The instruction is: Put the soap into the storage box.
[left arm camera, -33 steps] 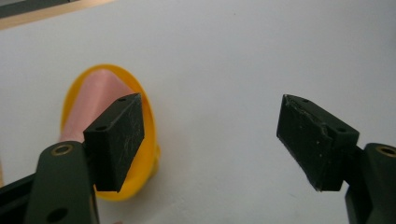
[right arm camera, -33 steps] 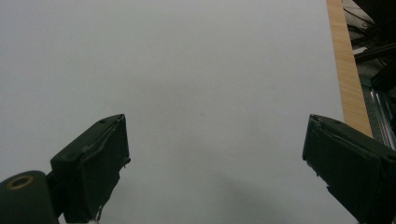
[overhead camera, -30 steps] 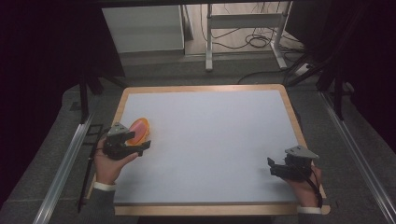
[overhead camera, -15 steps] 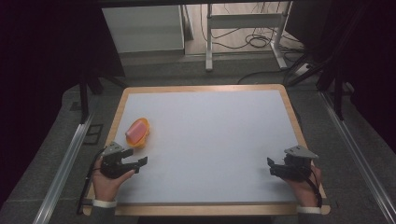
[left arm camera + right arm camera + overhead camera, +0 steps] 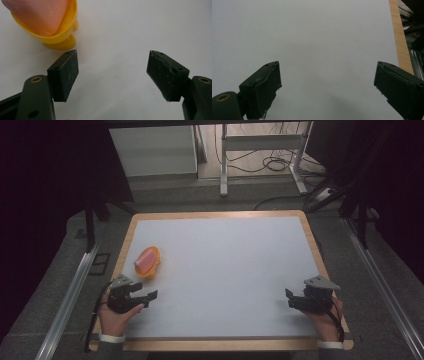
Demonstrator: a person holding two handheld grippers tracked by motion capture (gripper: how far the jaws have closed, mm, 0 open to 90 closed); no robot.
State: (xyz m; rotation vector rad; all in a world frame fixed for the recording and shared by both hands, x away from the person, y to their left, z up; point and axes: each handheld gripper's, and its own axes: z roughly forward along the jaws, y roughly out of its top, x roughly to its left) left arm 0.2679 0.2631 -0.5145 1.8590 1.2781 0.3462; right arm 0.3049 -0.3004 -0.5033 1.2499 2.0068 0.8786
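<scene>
Dish [image 5: 148, 263], yellow with a pink block in it, sits on the table [image 5: 225, 270] at about nine o'clock, apparently set down already, both the left gripper [image 5: 150, 296] and right gripper [image 5: 290, 298] gaping wide, empty.

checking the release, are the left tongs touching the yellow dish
Apart. The left gripper view shows white table between the open left tongs and the yellow dish.
</scene>
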